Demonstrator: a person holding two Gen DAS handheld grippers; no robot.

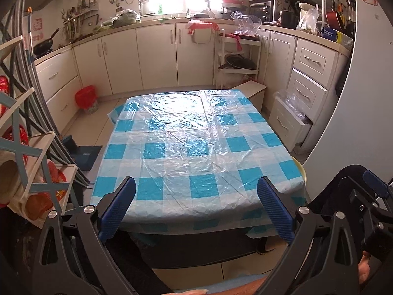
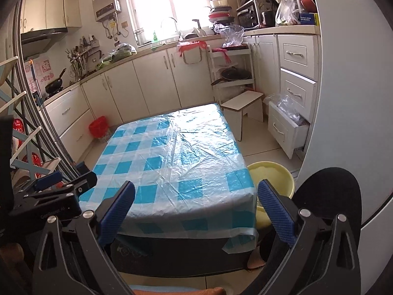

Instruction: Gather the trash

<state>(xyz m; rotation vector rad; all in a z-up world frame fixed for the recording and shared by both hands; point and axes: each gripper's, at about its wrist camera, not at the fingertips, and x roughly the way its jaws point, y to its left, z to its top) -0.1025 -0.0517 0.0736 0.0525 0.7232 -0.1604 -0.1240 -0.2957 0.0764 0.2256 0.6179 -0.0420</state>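
A low table (image 1: pixel 196 145) covered by a blue-and-white checked plastic cloth stands ahead; it also shows in the right wrist view (image 2: pixel 172 162). No loose trash shows on the cloth. My left gripper (image 1: pixel 196 209) is open and empty, held in front of the table's near edge. My right gripper (image 2: pixel 196 209) is open and empty at the near right corner. The right gripper also shows at the right edge of the left wrist view (image 1: pixel 363 196), and the left gripper at the left of the right wrist view (image 2: pixel 56 191).
A red-lined bin (image 1: pixel 86 97) (image 2: pixel 98 127) stands by the left cabinets. A yellow basin (image 2: pixel 272 174) sits on the floor right of the table. A small white stool (image 2: pixel 245 108) and an open drawer (image 2: pixel 287 127) holding plastic bags lie beyond. A folding rack (image 1: pixel 27 152) stands at the left.
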